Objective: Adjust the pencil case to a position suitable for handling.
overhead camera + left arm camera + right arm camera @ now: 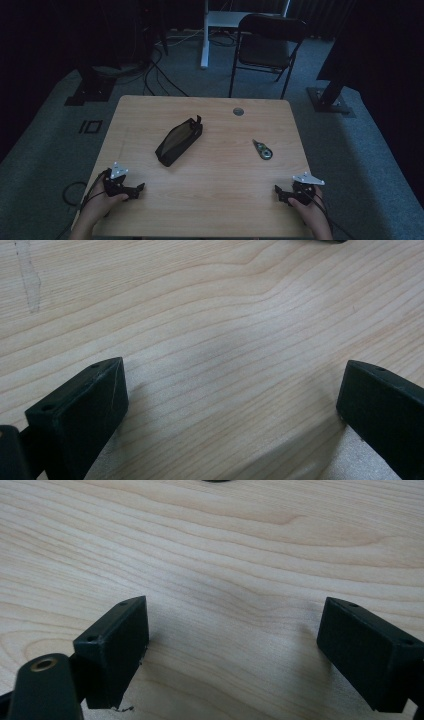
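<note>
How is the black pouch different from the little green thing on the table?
The black zip pouch is much bigger and long; the small green tape dispenser is short, with a round end and a pointed tip. The pouch is dark and soft-looking; the dispenser looks hard and green-grey. The pouch lies nearer the left gripper, the dispenser nearer the right gripper. Both lie slantwise on the wooden table, untouched.
</note>
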